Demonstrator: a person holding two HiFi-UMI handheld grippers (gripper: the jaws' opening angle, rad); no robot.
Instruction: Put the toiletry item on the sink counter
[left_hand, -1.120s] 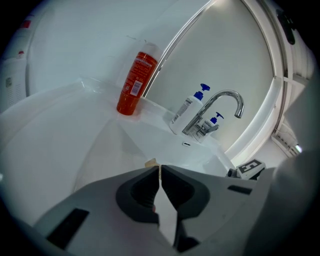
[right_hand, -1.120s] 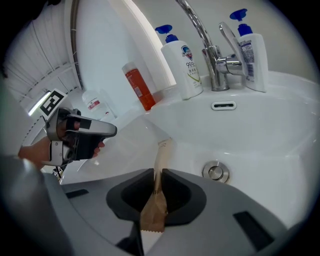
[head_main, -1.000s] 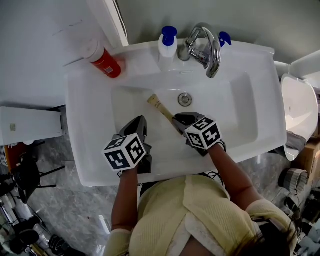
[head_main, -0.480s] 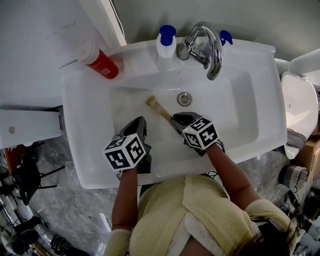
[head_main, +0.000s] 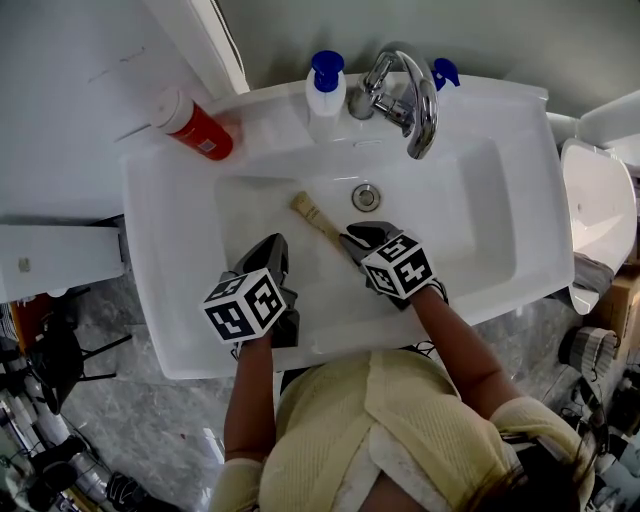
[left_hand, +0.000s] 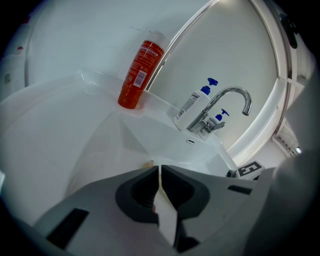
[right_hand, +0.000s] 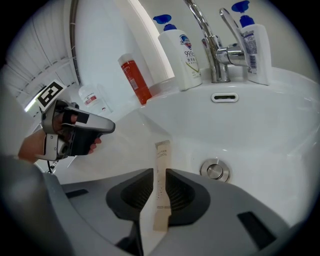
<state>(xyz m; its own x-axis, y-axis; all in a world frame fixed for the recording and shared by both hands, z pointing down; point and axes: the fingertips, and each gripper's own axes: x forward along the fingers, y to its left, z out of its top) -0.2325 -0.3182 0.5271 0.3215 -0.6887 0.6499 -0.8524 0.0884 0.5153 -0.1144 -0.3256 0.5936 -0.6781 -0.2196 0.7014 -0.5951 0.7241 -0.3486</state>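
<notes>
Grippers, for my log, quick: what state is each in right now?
Left gripper: shut, nothing between its jaws.
Right gripper: shut on the tan toiletry item.

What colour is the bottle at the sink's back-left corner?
The bottle is red-orange; it shows best in the left gripper view.

head view: from above the person, facing steeply down, far enough to take in the whole sink (head_main: 150, 300). left gripper view: low and close inside the basin, facing along its jaws toward the faucet (left_hand: 227, 102) and red bottle (left_hand: 139, 75). right gripper view: low, close, facing the faucet and drain (right_hand: 215, 170). all 3 views share faucet and red bottle.
</notes>
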